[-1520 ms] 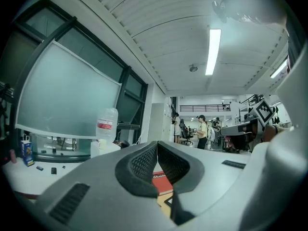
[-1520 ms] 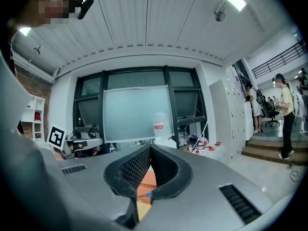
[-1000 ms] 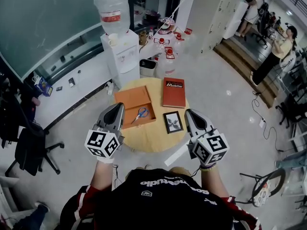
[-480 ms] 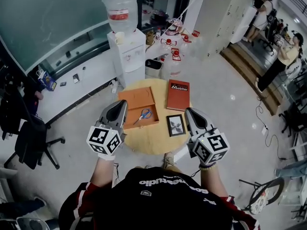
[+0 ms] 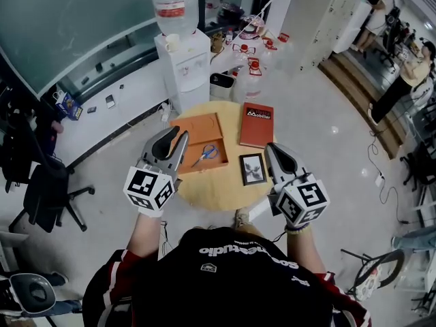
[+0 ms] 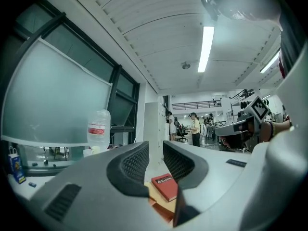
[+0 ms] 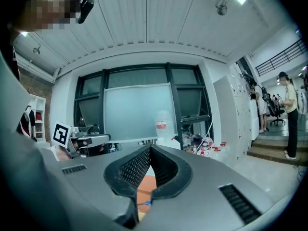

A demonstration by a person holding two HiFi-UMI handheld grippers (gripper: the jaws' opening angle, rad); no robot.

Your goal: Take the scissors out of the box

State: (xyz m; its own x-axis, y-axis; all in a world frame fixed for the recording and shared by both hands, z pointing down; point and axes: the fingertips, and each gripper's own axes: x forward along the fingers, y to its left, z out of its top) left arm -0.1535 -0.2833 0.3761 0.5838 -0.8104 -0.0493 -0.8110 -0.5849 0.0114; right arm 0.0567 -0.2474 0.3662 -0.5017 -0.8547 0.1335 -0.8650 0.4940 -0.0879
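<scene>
- Left tool (image 5: 174,140) is held up on the near left, jaws spread with nothing between them.
- Right tool (image 5: 274,152) is level with it, jaws pressed together and empty.
- A small picture frame (image 5: 253,169) lies on the round bench (image 5: 216,191).
- The blue-handled scissors (image 5: 204,154) lie inside the open orange box (image 5: 196,128), left of the frame.
- A red book (image 5: 256,125) lies beyond the frame.
- A water dispenser (image 5: 182,67) stands behind the bench.
</scene>
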